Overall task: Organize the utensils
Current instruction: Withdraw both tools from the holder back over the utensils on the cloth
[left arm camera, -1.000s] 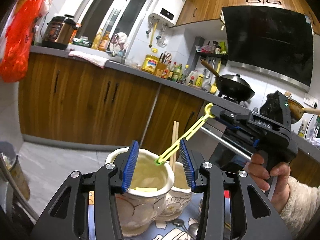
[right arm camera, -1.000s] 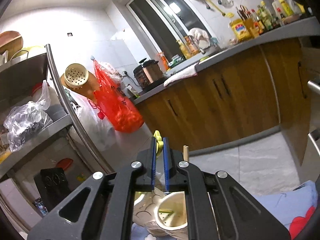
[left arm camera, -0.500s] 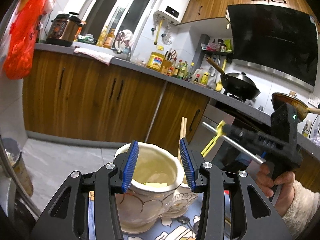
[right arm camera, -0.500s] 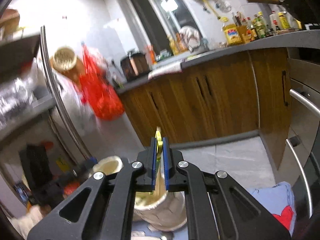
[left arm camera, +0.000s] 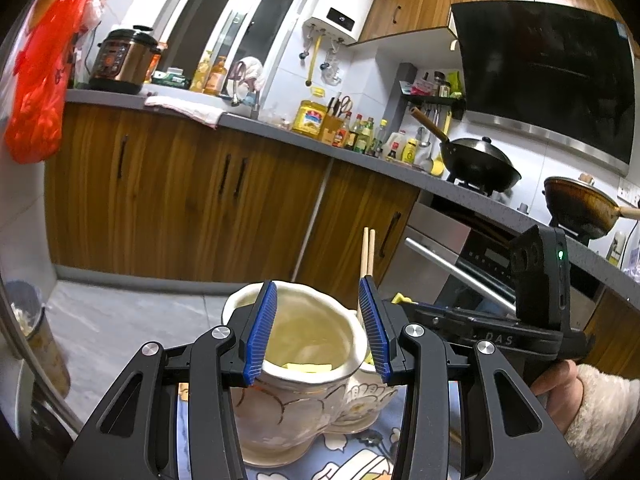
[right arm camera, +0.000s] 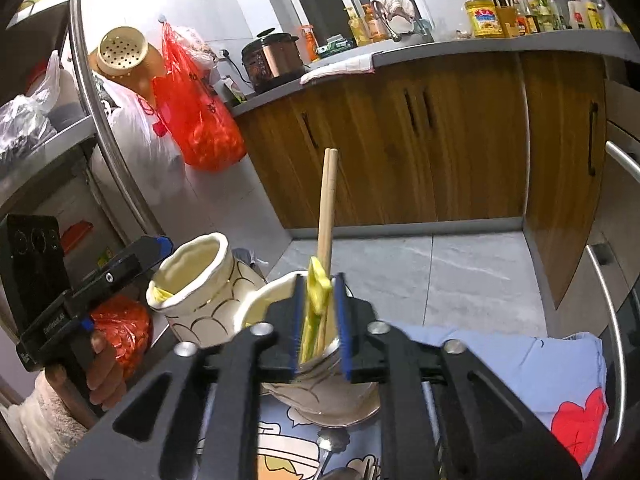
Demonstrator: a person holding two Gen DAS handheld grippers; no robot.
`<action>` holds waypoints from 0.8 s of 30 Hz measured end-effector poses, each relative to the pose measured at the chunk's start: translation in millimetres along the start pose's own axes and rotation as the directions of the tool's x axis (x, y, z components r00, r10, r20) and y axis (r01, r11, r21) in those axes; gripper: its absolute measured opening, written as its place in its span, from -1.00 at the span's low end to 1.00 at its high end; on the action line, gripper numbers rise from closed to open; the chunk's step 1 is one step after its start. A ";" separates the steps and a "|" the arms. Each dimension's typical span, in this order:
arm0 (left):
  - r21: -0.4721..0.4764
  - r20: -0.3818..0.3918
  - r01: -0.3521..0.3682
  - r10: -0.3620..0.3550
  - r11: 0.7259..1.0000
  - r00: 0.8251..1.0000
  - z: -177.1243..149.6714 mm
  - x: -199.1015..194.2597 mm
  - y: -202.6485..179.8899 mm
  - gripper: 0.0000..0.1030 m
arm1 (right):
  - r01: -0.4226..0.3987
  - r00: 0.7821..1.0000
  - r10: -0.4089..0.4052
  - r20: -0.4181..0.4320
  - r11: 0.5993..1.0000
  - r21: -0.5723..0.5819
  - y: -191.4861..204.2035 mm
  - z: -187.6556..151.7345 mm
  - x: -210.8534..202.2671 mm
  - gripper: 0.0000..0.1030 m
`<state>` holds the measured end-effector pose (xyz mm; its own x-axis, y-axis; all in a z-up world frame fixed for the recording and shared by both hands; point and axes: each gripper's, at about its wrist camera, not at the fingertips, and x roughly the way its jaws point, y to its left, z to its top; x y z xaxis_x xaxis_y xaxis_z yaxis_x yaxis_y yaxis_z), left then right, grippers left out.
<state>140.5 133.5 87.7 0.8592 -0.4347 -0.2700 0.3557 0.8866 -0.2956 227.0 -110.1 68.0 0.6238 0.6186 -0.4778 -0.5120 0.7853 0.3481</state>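
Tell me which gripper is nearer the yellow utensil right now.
Right. The right gripper has its blue pads on either side of the yellow utensil above the cup; the left gripper is at the neighbouring ceramic cup.

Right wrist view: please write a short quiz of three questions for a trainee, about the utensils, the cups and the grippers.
1. True or false: the yellow utensil stands in the same cup as the chopsticks.
2. The right gripper is: A open; B shut on the chopsticks; C out of view.
3. Short answer: does the other cup, in front of the left gripper, hold the chopsticks?

Key: 1 true; 2 A; 3 no.
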 end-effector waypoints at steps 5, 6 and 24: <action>0.031 -0.011 -0.030 0.030 0.999 0.999 10.3 -4.1 -12.7 -0.16 | 0.014 1.000 -0.014 0.001 1.000 0.013 2.6 2.7 -14.0 -0.20; 0.036 -0.011 -0.036 0.036 0.999 0.999 12.8 -8.6 -17.4 -0.10 | 0.018 1.000 -0.018 0.002 1.000 0.012 3.8 3.5 -17.8 -0.15; 0.116 -0.122 -0.217 0.231 0.969 0.965 -31.1 -62.3 -106.4 0.71 | 0.146 0.989 -0.146 0.000 0.989 0.033 -1.7 -64.7 -120.1 0.83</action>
<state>37.7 61.4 107.4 0.8665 -0.2340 -0.4410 0.2008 0.9721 -0.1212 114.7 -187.5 72.6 0.6919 0.4972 -0.5235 -0.3960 0.8676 0.3007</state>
